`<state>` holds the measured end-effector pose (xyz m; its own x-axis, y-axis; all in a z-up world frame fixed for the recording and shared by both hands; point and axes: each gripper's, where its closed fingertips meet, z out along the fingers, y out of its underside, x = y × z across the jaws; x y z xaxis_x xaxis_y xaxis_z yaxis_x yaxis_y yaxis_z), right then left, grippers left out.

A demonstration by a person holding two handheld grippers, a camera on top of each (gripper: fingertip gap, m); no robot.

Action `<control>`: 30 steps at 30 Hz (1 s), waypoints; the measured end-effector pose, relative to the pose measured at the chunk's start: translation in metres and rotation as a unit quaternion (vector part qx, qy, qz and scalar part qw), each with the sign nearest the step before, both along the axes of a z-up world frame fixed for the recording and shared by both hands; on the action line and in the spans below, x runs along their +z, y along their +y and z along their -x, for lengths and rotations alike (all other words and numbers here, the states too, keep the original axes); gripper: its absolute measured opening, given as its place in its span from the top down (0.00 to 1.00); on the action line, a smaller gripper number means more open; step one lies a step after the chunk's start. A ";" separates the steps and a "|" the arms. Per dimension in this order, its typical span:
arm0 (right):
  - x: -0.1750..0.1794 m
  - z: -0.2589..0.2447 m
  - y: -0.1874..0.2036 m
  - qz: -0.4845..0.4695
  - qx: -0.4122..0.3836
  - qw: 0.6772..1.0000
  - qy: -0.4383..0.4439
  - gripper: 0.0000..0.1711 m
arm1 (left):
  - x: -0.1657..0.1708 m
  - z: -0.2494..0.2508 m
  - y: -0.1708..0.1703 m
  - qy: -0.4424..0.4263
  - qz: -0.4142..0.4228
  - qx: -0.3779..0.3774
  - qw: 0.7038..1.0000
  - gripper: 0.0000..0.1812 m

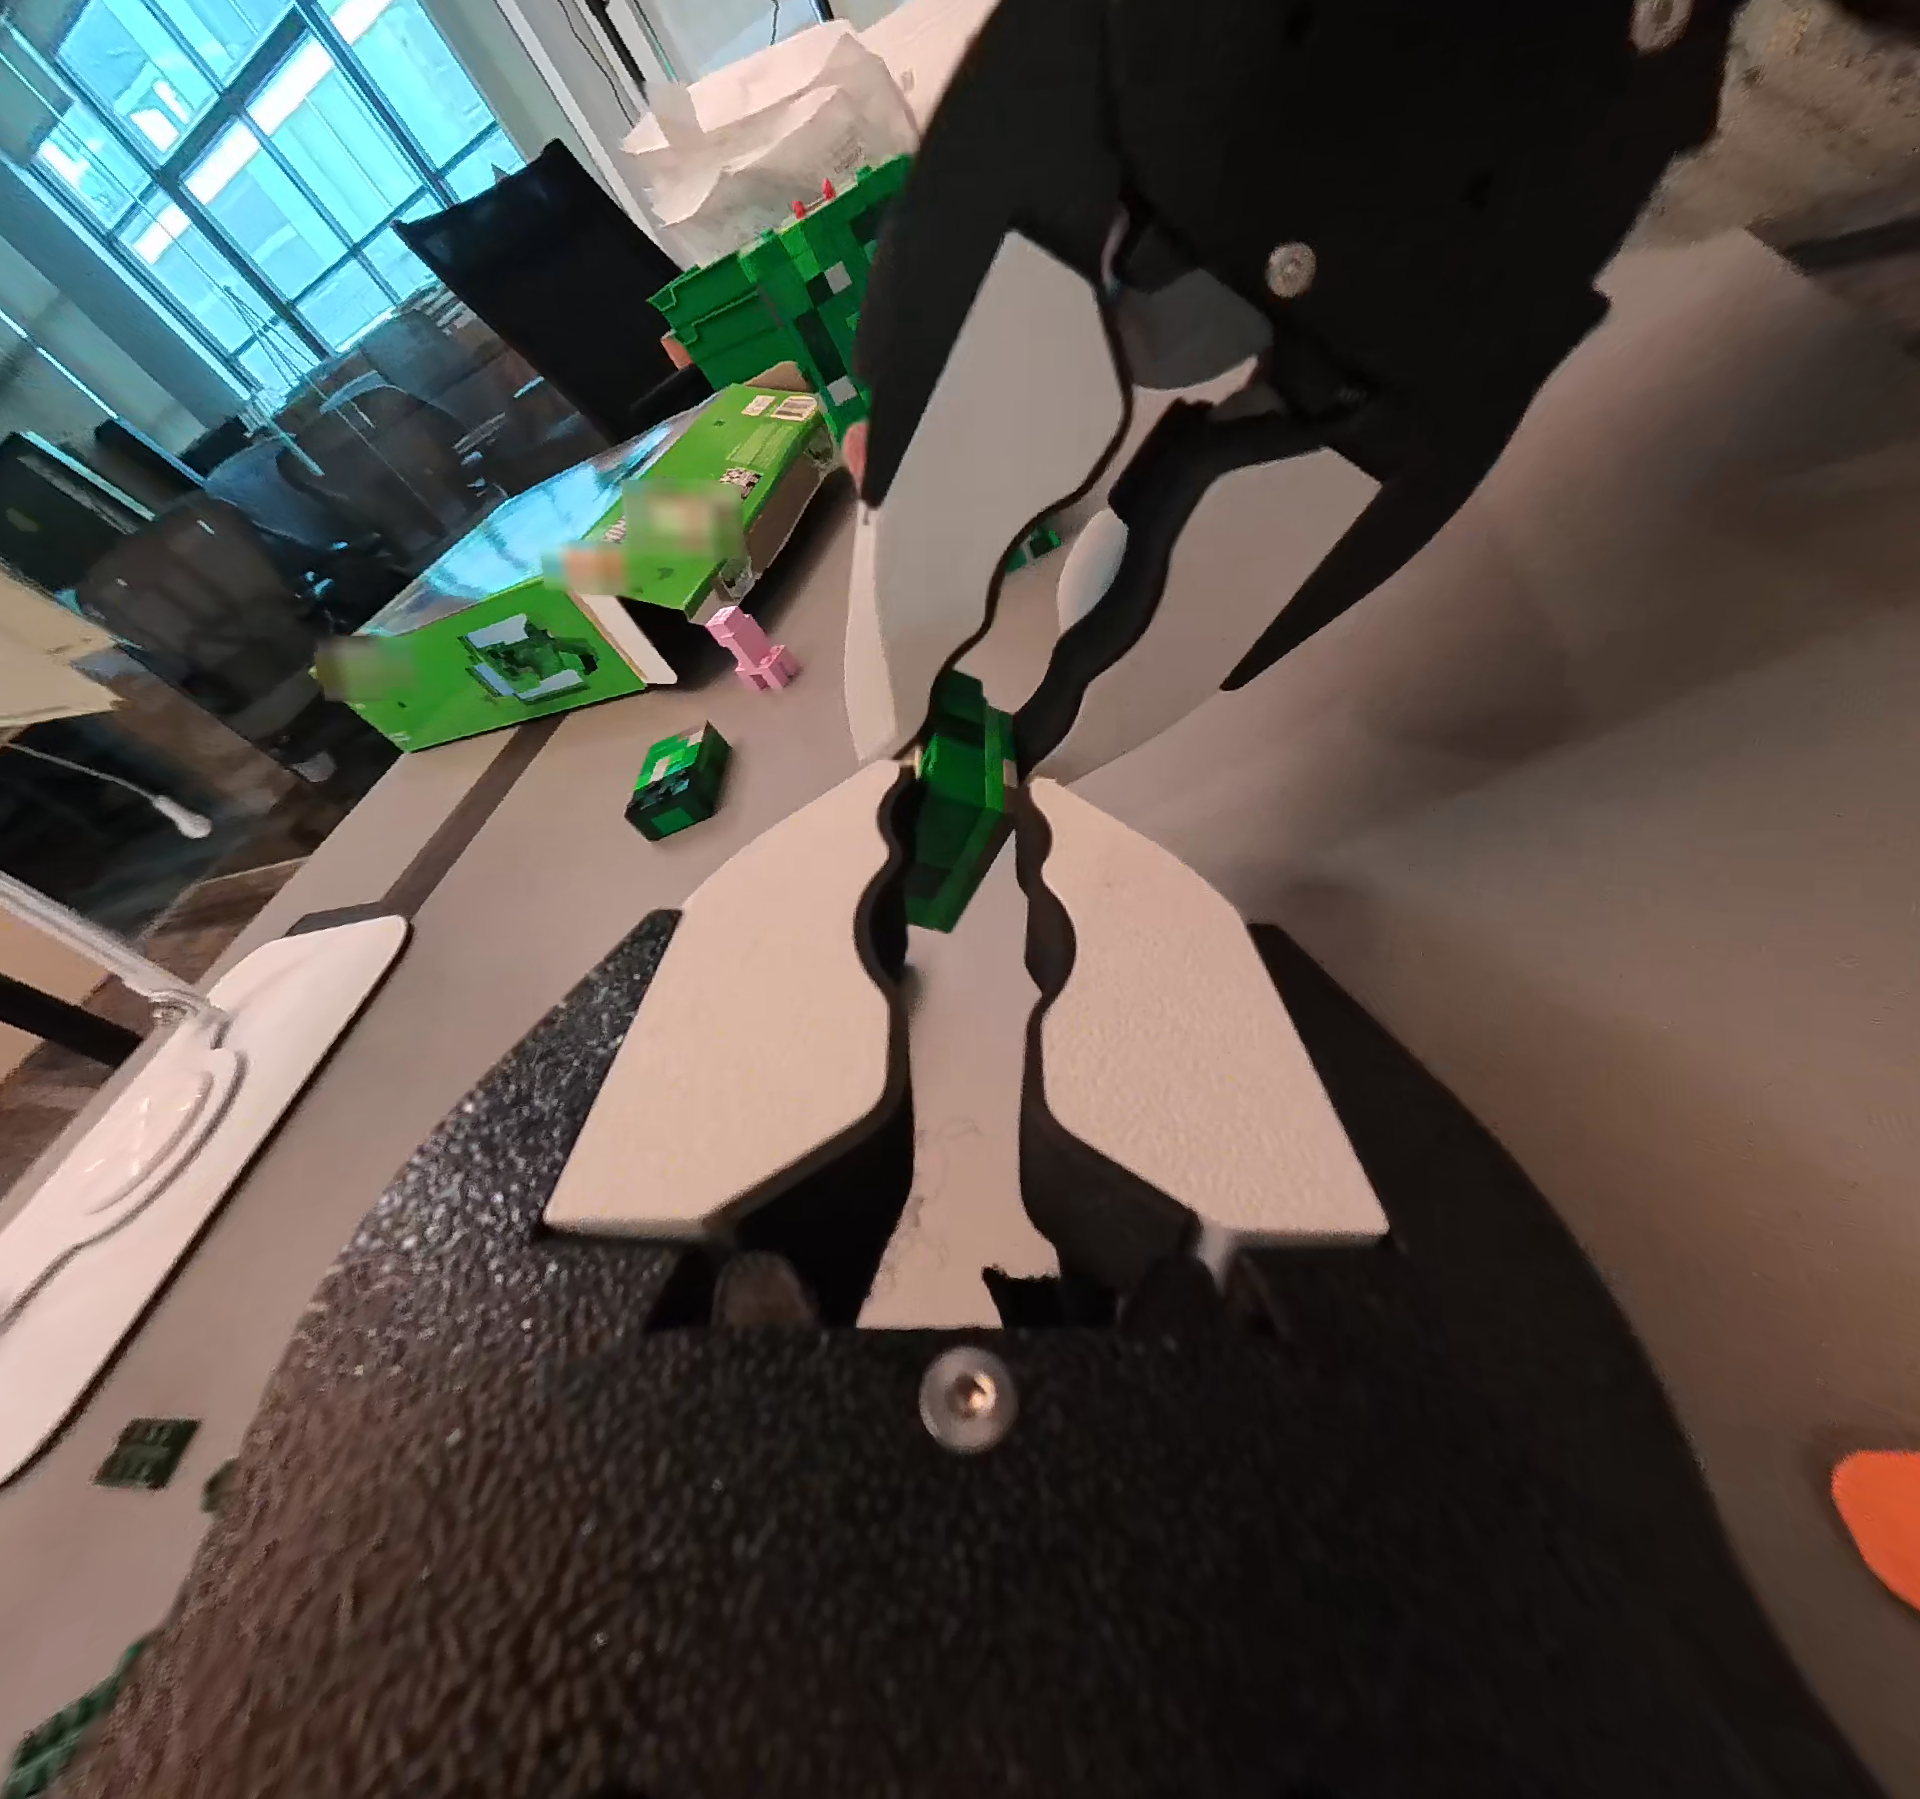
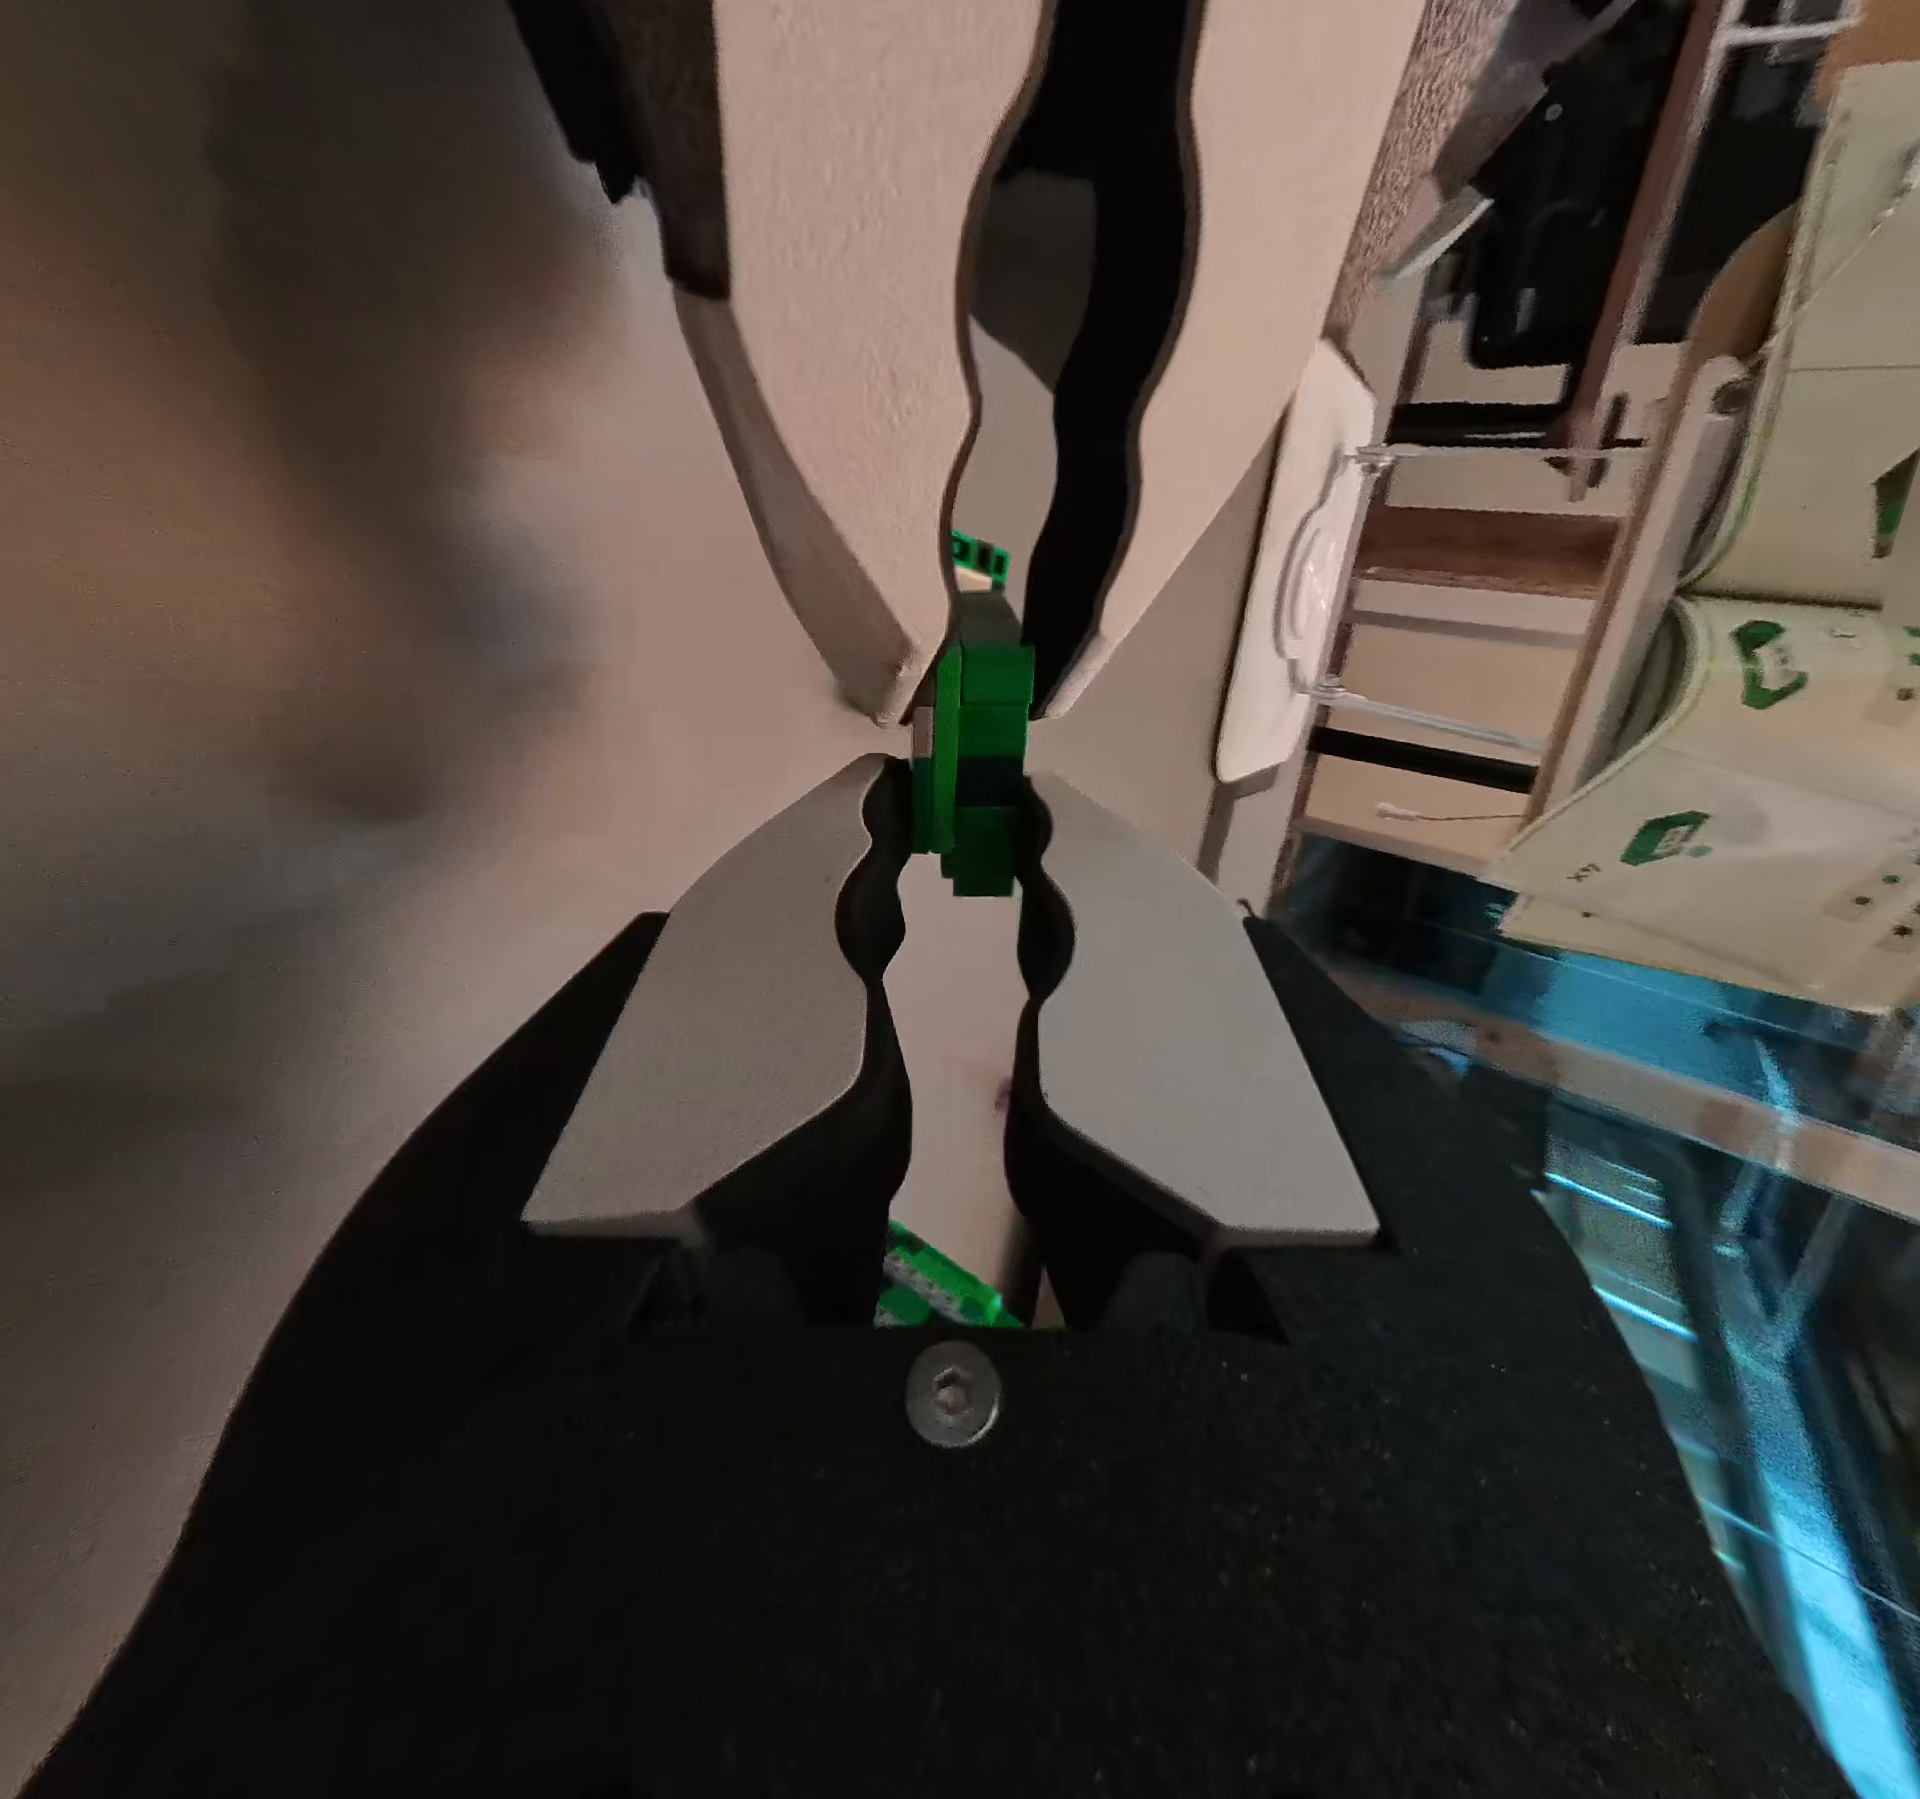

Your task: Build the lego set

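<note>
A small green lego assembly is held above the grey table, pinched from both ends. My left gripper comes up from the bottom of the left wrist view and is shut on the assembly's lower part. My right gripper comes down from above, tip to tip with the left one, and is shut on its upper part. In the right wrist view the same green assembly sits between my right gripper below and my left gripper above. The fingers hide most of the assembly.
On the table to the left lie a green lego box, a pink pig figure and a small green block. A large green build and white bags stand behind. A white tray and small dark tiles lie near left. Only a small space, under 4 cm, lies between the two pairs of fingers. The pink pig figure is about equally far from each gripper, around 25 centimetres.
</note>
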<state>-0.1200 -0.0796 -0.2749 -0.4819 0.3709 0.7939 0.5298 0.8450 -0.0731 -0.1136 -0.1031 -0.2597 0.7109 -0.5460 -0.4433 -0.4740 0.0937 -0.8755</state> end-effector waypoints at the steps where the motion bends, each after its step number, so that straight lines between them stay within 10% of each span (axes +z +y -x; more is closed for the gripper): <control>1: -0.003 -0.001 0.000 0.010 -0.004 1.000 -0.009 0.89 | -0.002 -0.001 0.000 0.013 -0.001 0.000 1.000 0.91; 21: 0.037 0.013 0.017 -0.190 0.041 0.966 0.169 0.89 | 0.015 0.012 0.011 -0.207 0.076 0.025 0.975 0.65; 30: 0.043 0.019 0.003 -0.238 0.081 0.950 0.185 0.89 | 0.019 0.014 0.008 -0.206 0.054 0.025 0.977 0.80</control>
